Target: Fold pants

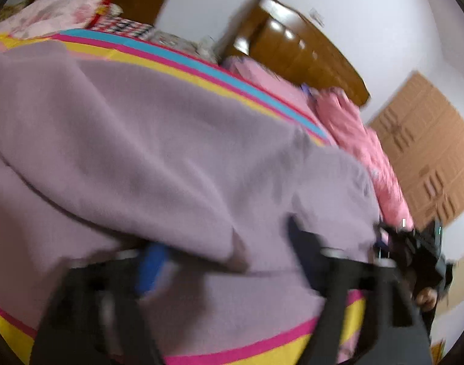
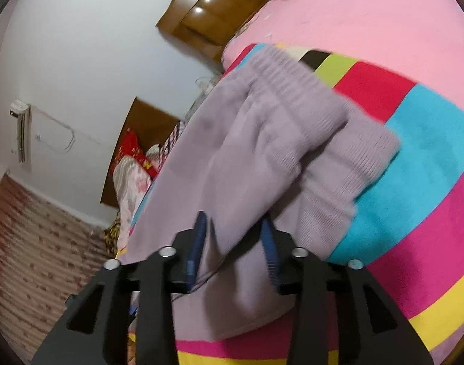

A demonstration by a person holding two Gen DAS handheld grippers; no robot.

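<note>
Right wrist view: lilac pants (image 2: 262, 140) lie folded on a striped blanket (image 2: 420, 164) (ribbed waistband uppermost).
Right gripper (image 2: 235, 243): fingers apart, cloth between them, not pinched.
Left gripper (image 1: 229, 252): jaws spread wide over the pants.

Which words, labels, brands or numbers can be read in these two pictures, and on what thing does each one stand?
No text can be read in either view.
Lilac pants: no label or print shows.
Striped blanket: colour bands only.
White unit on the wall: any marking is too small and blurred to read.
Wooden headboard: only light reflections.
</note>
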